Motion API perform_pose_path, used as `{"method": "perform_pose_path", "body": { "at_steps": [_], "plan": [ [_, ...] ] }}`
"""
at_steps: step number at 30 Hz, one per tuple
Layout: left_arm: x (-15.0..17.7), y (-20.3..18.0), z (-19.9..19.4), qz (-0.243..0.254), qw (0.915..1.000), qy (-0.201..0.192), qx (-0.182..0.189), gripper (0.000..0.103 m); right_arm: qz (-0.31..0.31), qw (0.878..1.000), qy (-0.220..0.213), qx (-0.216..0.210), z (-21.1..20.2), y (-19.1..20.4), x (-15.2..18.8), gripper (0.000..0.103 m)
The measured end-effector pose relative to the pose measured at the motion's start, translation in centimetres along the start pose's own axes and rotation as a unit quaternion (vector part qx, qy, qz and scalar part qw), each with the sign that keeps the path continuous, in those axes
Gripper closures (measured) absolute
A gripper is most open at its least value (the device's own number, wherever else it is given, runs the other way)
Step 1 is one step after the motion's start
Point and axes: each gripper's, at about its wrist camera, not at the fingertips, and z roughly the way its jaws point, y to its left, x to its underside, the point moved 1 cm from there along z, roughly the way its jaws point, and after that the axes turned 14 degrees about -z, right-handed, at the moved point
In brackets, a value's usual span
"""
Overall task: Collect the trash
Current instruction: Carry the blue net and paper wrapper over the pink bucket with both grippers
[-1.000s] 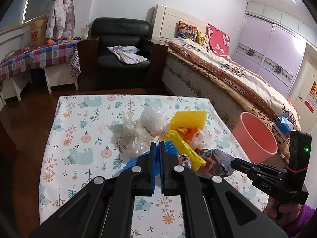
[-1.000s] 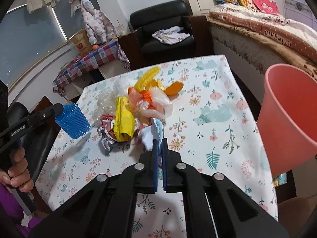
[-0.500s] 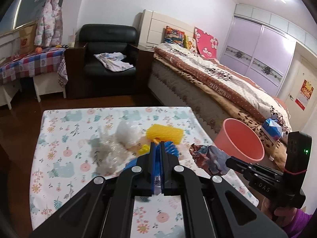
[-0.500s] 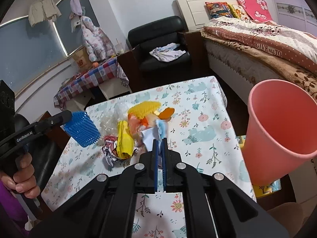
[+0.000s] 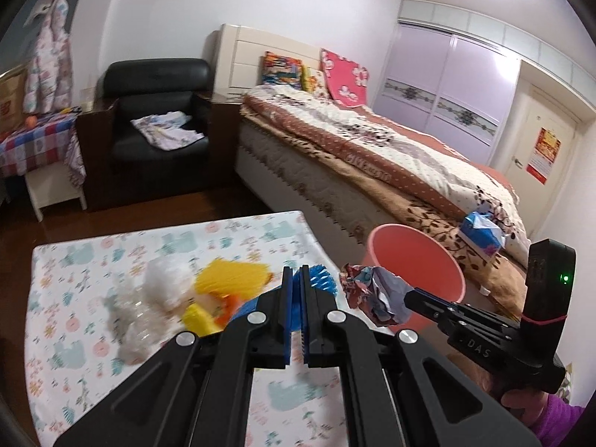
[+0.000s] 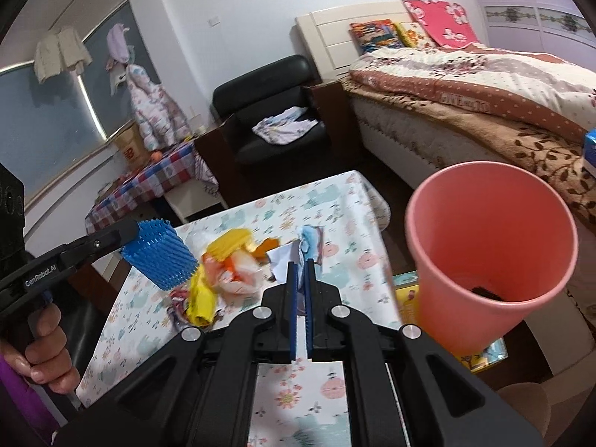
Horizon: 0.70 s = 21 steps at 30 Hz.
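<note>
Floral cloth covers the table (image 6: pixel 335 201), where a pile of wrappers (image 6: pixel 231 264) waits near its middle. Beside the table's right edge stands a pink bin (image 6: pixel 488 246), mouth open, likely the drop point. The left gripper (image 5: pixel 296 279) is clamped on blue foam netting (image 6: pixel 160 255), lifted clear. The right gripper (image 6: pixel 301 272) pinches a crumpled wrapper (image 5: pixel 372 294), near the bin's rim.

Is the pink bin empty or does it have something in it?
Nearly empty: the pink bin shows one small dark item at its bottom; what it is, cannot tell.
</note>
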Motion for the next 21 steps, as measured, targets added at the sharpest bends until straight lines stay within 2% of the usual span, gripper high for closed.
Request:
{"method": "perform_pose_path", "body": {
  "at_steps": [15, 21],
  "plan": [
    [-0.5, -9.0, 6.0, 0.05, 0.9961, 0.025, 0.069, 0.1, 0.071, 0.995, -0.023, 0.072, -2.1, -7.8, 1.0, 0.099],
    [0.2, -12.1, 9.1, 0.06, 0.9926, 0.051, 0.092, 0.1, 0.096, 0.991, -0.018, 0.088, -2.1, -10.4, 1.9, 0.099]
  ]
}}
